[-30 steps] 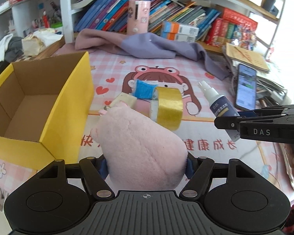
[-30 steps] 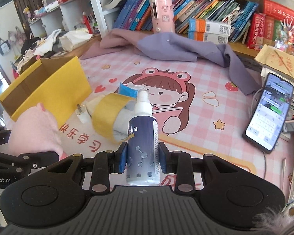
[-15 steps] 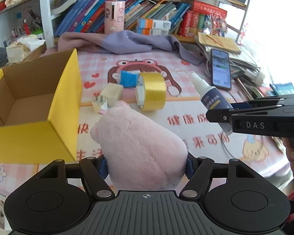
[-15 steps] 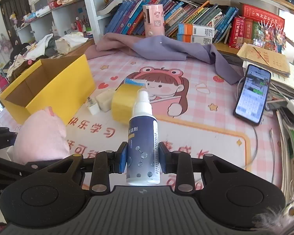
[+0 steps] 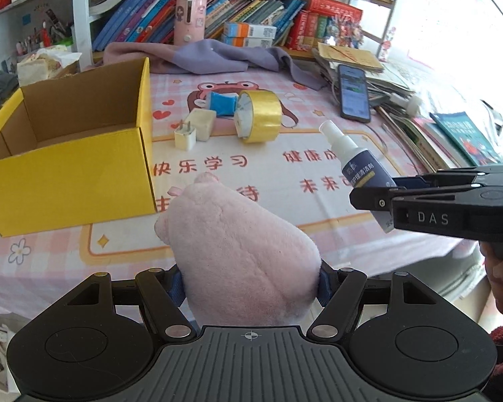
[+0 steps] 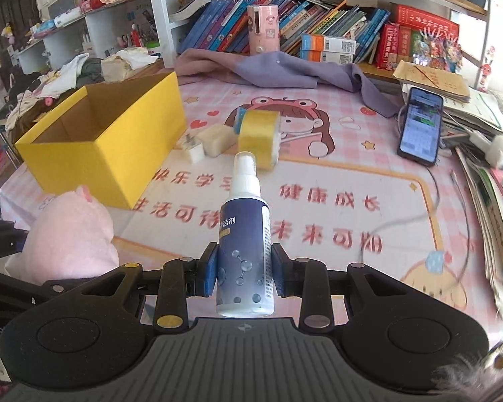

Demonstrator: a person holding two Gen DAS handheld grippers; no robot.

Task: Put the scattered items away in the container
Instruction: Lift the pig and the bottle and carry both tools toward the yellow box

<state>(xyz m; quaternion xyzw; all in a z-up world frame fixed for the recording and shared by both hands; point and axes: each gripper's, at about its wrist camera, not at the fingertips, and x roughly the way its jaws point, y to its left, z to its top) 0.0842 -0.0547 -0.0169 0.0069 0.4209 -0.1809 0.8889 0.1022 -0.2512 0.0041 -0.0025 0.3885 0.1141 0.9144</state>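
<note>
Pinching a pink plush toy [image 5: 241,251] in the left claw [image 5: 251,284] and a spray bottle [image 6: 244,251] in the right claw [image 6: 244,269], both above the counter [image 6: 335,167] near the open yellow box [image 5: 67,154]; tape roll [image 5: 260,120] and 2 chargers [image 5: 196,129] lying beside it.

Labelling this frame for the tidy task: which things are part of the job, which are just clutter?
Job:
- yellow box
- pink plush, in left claw
- spray bottle, in right claw
- gold tape roll
- white charger
- white block
- blue item

Clutter:
- phone
- purple cloth
- books
</note>
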